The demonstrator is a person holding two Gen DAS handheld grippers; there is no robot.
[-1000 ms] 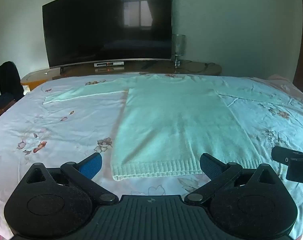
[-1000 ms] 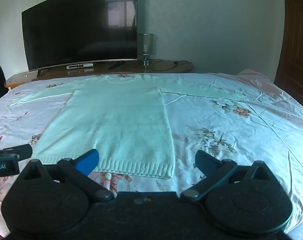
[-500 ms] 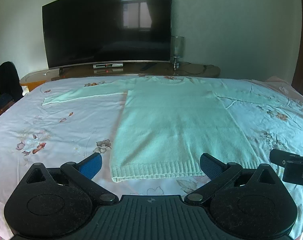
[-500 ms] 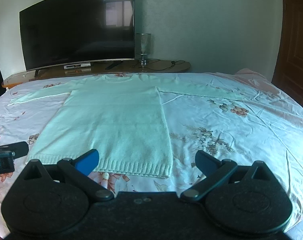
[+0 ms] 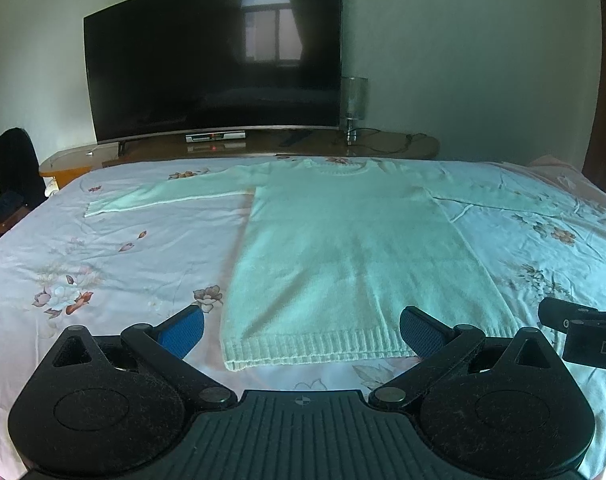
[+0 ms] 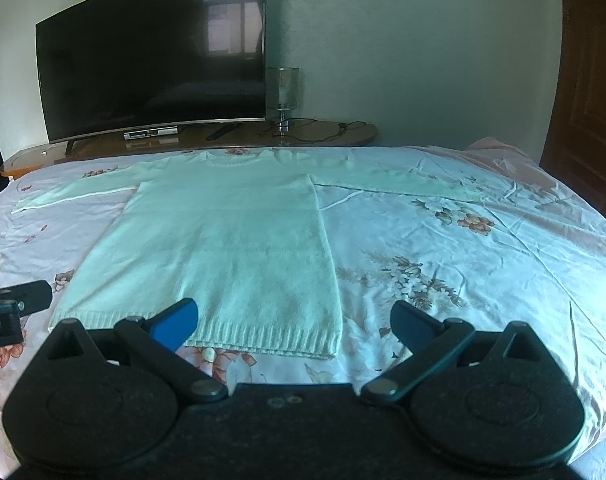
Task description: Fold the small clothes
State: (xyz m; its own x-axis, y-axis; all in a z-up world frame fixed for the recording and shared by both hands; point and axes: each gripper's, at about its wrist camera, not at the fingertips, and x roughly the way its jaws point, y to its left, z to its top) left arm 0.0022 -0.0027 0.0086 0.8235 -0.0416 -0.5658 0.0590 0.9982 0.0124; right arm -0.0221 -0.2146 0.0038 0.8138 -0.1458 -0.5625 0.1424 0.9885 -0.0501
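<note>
A pale mint knit sweater (image 5: 343, 256) lies flat on the floral bedsheet (image 5: 115, 264), hem toward me and both sleeves spread sideways. It also shows in the right wrist view (image 6: 223, 248). My left gripper (image 5: 301, 332) is open and empty, hovering just short of the hem's left part. My right gripper (image 6: 295, 322) is open and empty, hovering over the hem's right corner. Each gripper's side shows in the other's view: the right gripper (image 5: 583, 332) and the left gripper (image 6: 7, 312).
A large dark TV (image 5: 215, 64) stands on a wooden console (image 5: 263, 148) behind the bed, with a glass lamp (image 5: 353, 108) beside it. A dark chair (image 5: 13, 172) is at the far left. A brown wooden door (image 6: 591, 92) is at the right.
Both grippers have drifted slightly back and up, so the sweater hem sits a little farther from the fingers. Both stay open.
</note>
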